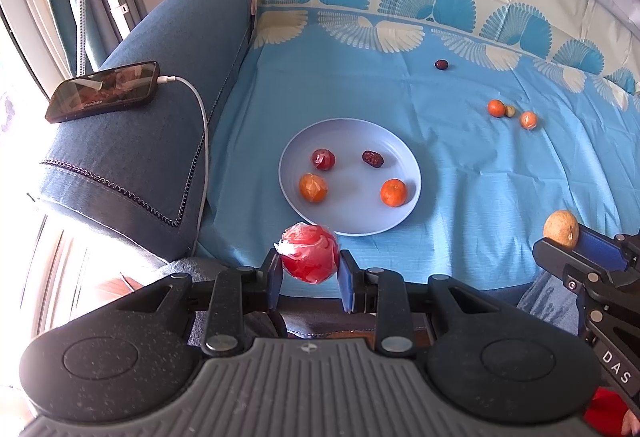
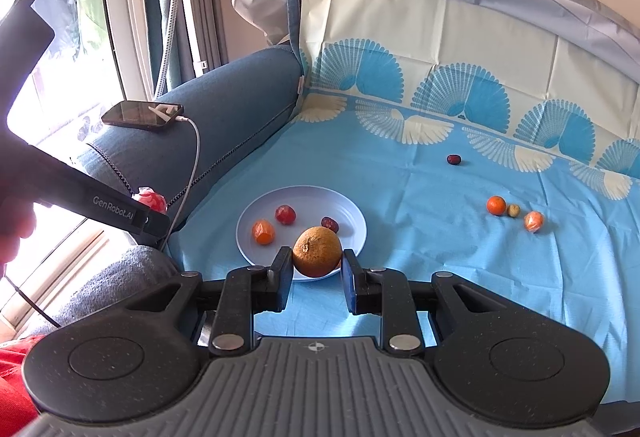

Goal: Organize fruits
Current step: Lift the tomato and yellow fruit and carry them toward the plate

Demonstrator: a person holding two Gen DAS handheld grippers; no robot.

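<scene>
My left gripper (image 1: 310, 271) is shut on a red fruit wrapped in plastic (image 1: 310, 253), held just short of the near rim of a pale blue plate (image 1: 348, 135). The plate holds a wrapped orange (image 1: 313, 188), a bare orange (image 1: 393, 192), a small wrapped red fruit (image 1: 323, 159) and a dark date (image 1: 372, 158). My right gripper (image 2: 316, 265) is shut on a brown round fruit (image 2: 317, 251), held over the plate's near rim (image 2: 352, 211). It shows at the right edge of the left wrist view (image 1: 561, 229).
Loose on the blue cloth (image 1: 460, 165): a bare orange (image 1: 496, 108), a small green fruit (image 1: 510, 111), a wrapped orange (image 1: 528, 120) and a dark date (image 1: 441, 64). A phone (image 1: 104, 91) on a white charging cable lies on the blue sofa arm (image 1: 160, 141) at left.
</scene>
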